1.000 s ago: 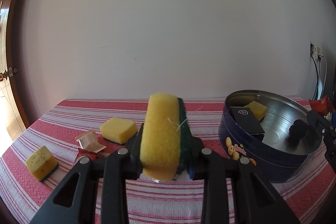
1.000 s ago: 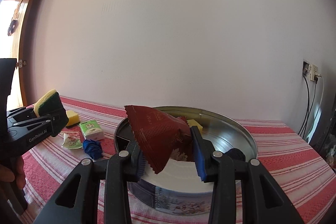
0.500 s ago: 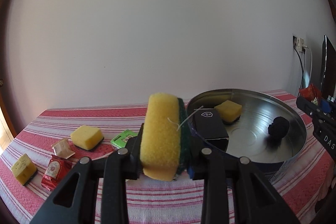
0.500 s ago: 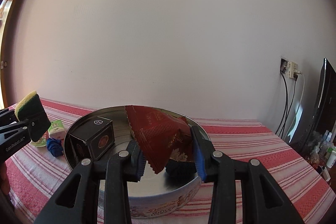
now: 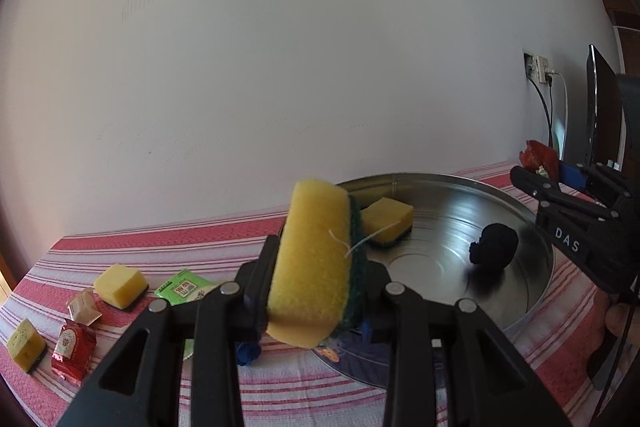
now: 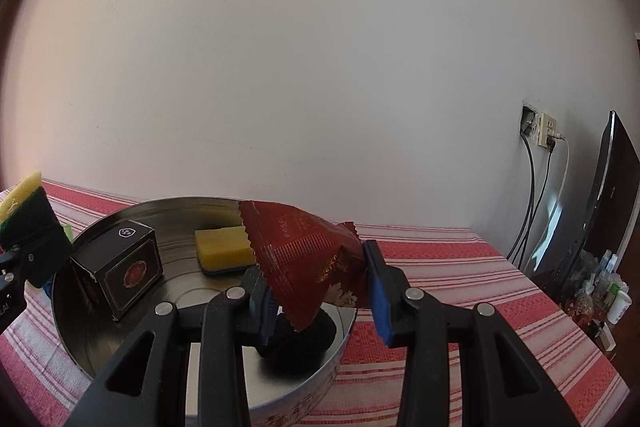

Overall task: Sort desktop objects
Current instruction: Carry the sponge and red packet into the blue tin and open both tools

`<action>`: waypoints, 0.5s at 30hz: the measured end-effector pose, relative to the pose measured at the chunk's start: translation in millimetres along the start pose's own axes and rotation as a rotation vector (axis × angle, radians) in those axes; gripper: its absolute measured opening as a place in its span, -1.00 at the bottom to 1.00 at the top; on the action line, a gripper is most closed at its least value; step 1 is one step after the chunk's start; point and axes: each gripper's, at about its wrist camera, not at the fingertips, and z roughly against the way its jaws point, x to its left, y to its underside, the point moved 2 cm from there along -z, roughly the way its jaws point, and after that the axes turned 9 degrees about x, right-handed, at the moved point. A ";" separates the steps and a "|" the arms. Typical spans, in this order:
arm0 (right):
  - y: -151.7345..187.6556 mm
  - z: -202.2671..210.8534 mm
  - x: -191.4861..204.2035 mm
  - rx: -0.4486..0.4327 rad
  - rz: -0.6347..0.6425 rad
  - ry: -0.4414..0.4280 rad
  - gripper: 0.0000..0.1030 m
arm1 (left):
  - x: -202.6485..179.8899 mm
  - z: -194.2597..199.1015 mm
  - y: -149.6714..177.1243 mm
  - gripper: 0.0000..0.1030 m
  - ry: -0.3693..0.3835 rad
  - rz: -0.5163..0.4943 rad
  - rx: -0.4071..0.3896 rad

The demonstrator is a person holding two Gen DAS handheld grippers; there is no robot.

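Note:
My left gripper (image 5: pixel 318 281) holds a yellow sponge with a green scrub side (image 5: pixel 312 263) above the near left rim of a round metal tin (image 5: pixel 440 179). Its jaws are opening, the sponge leans between them and the pads still touch it. My right gripper (image 6: pixel 316 281) is shut on a dark red snack packet (image 6: pixel 304 259) over the tin's (image 6: pixel 120 215) right part. Inside the tin lie a second yellow sponge (image 6: pixel 224 247), a black box (image 6: pixel 120 267) and a black ball (image 5: pixel 494 247). The box is hidden in the left wrist view.
On the striped cloth left of the tin lie two yellow sponges (image 5: pixel 120 285) (image 5: pixel 25 345), a green packet (image 5: pixel 182 287), a red packet (image 5: pixel 74 345), a beige packet (image 5: pixel 82 307) and a blue scrap (image 5: pixel 248 351). A monitor (image 6: pixel 600 211), wall socket cables (image 6: pixel 536 195) and small bottles (image 6: pixel 610 301) crowd the right.
Both grippers have travelled toward and over the tin, which now fills more of each view. The sponge in the left jaws has tipped from upright to leaning. The red packet stays gripped.

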 end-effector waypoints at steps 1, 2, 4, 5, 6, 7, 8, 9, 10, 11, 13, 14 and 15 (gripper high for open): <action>-0.4 -3.9 0.6 0.002 0.006 0.009 -0.21 | -4.0 0.2 -1.7 -0.34 -0.003 -0.008 -0.003; -1.0 -7.7 0.8 0.006 0.010 0.014 -0.21 | -6.7 0.3 -2.5 -0.32 -0.003 -0.016 -0.007; -2.3 -14.9 -0.3 0.021 0.004 0.007 -0.21 | -12.5 0.1 -5.4 -0.30 -0.005 -0.033 -0.016; -3.0 -17.5 -0.6 0.030 -0.001 -0.001 -0.21 | -15.8 -1.0 -6.7 -0.29 -0.006 -0.042 -0.019; -3.2 -20.3 -1.0 0.038 -0.002 -0.009 -0.21 | -19.3 -2.3 -8.0 -0.28 -0.007 -0.050 -0.021; -3.7 -23.7 -2.4 0.045 -0.001 -0.016 -0.21 | -22.7 -4.3 -9.6 -0.28 -0.003 -0.057 -0.022; -4.5 -27.2 -3.6 0.052 0.001 -0.023 -0.21 | -26.1 -6.4 -11.3 -0.27 0.009 -0.061 -0.018; -4.6 -29.3 -3.3 0.061 0.000 -0.031 -0.21 | -29.7 -11.2 -12.8 -0.27 0.023 -0.066 0.002; -4.8 -31.3 -3.5 0.070 -0.001 -0.038 -0.21 | -32.9 -18.0 -14.9 -0.27 0.032 -0.067 0.028; -5.0 -32.6 -3.6 0.076 -0.003 -0.048 -0.21 | -34.9 -24.7 -17.1 -0.27 0.041 -0.059 0.051; -4.7 -32.2 -3.5 0.076 -0.006 -0.060 -0.21 | -35.3 -35.7 -20.2 -0.27 0.077 -0.027 0.081; -4.7 -31.7 -3.3 0.072 -0.005 -0.070 -0.20 | -36.0 -40.2 -21.6 -0.27 0.091 -0.018 0.094; -5.0 -32.5 -2.8 0.072 0.000 -0.087 -0.20 | -38.1 -44.4 -22.4 -0.27 0.096 -0.017 0.103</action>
